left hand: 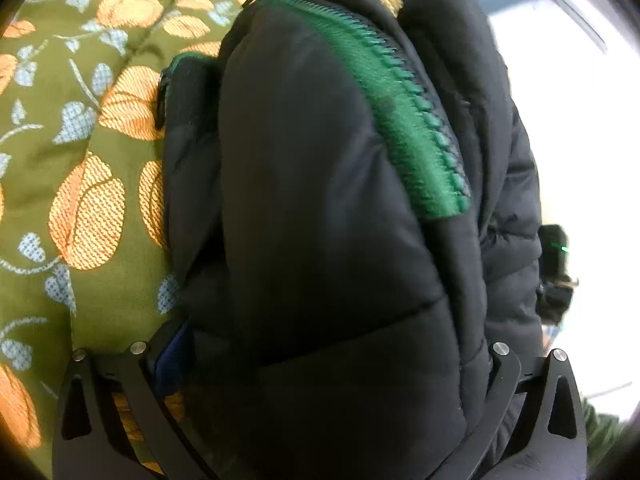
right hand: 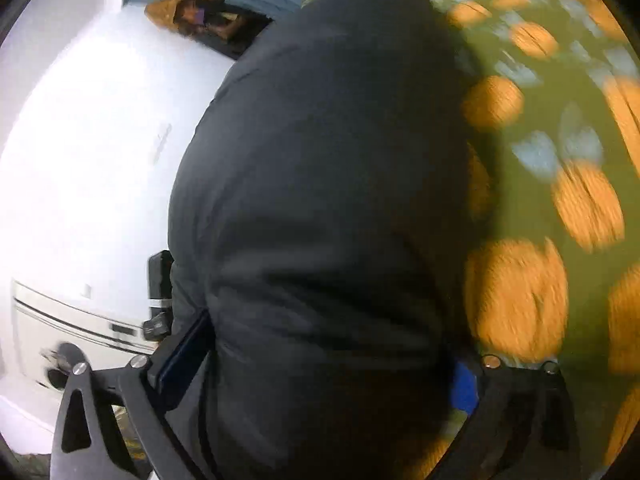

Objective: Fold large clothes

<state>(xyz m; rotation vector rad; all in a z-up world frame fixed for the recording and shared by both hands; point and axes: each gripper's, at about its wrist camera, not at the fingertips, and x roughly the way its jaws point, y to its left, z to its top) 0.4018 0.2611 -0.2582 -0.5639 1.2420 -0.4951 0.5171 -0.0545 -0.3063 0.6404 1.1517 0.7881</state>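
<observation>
Both the left tongs (left hand: 320, 380) and right tongs (right hand: 320, 380) are pinching thick bunches of the black puffer jacket (left hand: 320, 220) held up over the flowery green bedspread (left hand: 80, 160), so I'd guess that slick padding could squirm loose mid-fold.

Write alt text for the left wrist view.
A black puffer jacket bulges between the fingers of the left gripper, which is clamped on it and nearly fills the frame. A green zipper runs diagonally down its front. Behind lies an olive bedspread with orange flowers.
</observation>
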